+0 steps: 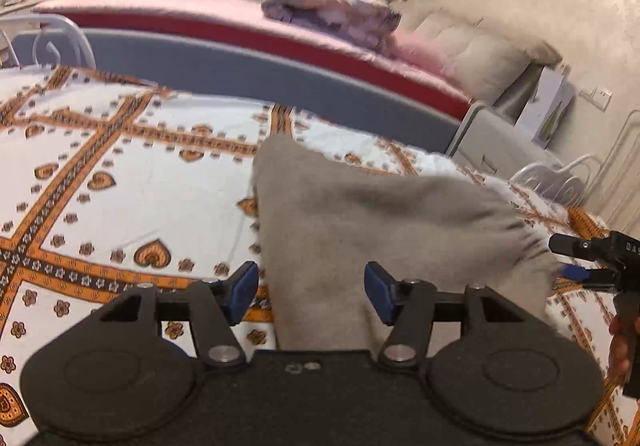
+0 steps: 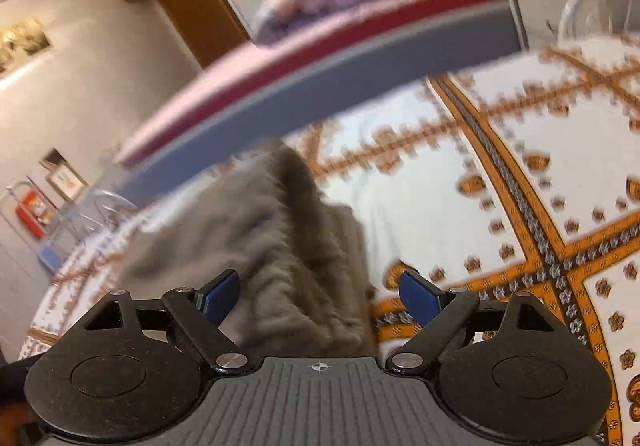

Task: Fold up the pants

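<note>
Both my tools gape, left tool [image 1: 311, 292] and right tool [image 2: 320, 296], straddling the grey pants [image 1: 384, 222] mid-frame on the patterned bedsheet [image 1: 120, 182]. Blur suggests motion; closing now might miss a layer.

Warm, even indoor light filled both views, with soft shadows. The right wrist view was heavily motion-blurred; the left only slightly. Fisheye distortion bent edges, and corners vignetted dark.

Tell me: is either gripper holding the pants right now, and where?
Neither. Left gripper and right gripper are open, with the grey pants lying between their fingers, unclamped.
</note>
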Demonstrator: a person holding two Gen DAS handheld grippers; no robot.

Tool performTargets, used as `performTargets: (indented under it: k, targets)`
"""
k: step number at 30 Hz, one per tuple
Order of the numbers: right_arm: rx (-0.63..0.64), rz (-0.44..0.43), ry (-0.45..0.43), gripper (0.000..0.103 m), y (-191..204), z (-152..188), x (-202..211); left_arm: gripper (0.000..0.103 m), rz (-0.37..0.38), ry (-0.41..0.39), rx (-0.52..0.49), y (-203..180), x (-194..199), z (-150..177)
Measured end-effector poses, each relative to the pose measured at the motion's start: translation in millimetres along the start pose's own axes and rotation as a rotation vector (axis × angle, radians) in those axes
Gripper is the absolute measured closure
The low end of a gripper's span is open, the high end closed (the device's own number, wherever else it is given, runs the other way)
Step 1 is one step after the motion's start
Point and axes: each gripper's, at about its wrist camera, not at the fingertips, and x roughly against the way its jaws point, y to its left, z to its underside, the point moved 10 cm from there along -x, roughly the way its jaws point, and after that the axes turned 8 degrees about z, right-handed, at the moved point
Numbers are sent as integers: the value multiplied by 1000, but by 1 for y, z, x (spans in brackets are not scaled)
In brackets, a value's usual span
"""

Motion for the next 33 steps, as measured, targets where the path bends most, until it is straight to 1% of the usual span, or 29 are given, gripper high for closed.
performTargets:
  k: [1, 2, 3, 4, 5, 6, 7, 9, 11, 13, 14, 16, 18, 20, 22, 24, 26, 27, 30, 33]
  targets:
    - [-6, -32, -12, 16, 6, -1, 4, 40, -28, 10, -31, -2, -3, 3]
    - [4, -44, -9, 16, 12, 2, 4, 33, -58, 33, -67, -1, -9, 10]
    - [45, -23, 5, 16, 15, 8, -1, 31, -89, 71, -89, 3, -17, 22]
    - [106, 39, 58, 13, 11, 18, -17, 32, -76, 69, -60, 7, -18, 31]
    - [133, 112, 157, 3, 0, 32, -35, 32, -63, 49, -32, 10, -13, 32]
    - [113, 113, 187, 3, -5, 38, -40, 32, -62, 50, -30, 10, -10, 29]
    - [111, 98, 144, 2, -2, 33, -31, 35, -73, 53, -47, 7, -4, 23]
    - [87, 76, 114, 2, 2, 23, -14, 29, -90, 32, -80, 1, 13, 14]
    - [95, 58, 54, 1, 8, 17, 15, 17, -95, 6, -93, -10, 33, 8]
    - [132, 51, -33, 0, 13, 11, 47, 7, -91, -11, -111, -25, 55, 6]
    - [159, 62, -50, 0, 16, 11, 64, 7, -85, -16, -132, -35, 68, 8]
    - [190, 81, -54, 0, 21, 20, 90, 6, -94, -39, -164, -52, 95, 14]
    - [192, 39, -81, 0, 25, 34, 123, 6, -99, -50, -189, -64, 119, 27]
    - [189, 36, -83, 0, 25, 51, 147, 6, -127, -49, -181, -70, 141, 45]
    - [180, 77, -83, 0, 24, 64, 168, 6, -125, -14, -173, -77, 156, 61]
    - [224, 133, -73, 0, 27, 80, 185, 6, -107, -47, -195, -90, 174, 66]
    - [292, 170, -96, 0, 35, 96, 209, 6, -89, -84, -214, -104, 192, 72]
    - [309, 167, -97, 0, 38, 105, 217, 6, -92, -86, -219, -108, 197, 78]
    - [310, 130, -142, 0, 49, 124, 247, 6, -114, -85, -225, -119, 215, 100]
    - [335, 130, -195, 0, 56, 139, 267, 6, -98, -89, -215, -128, 233, 119]
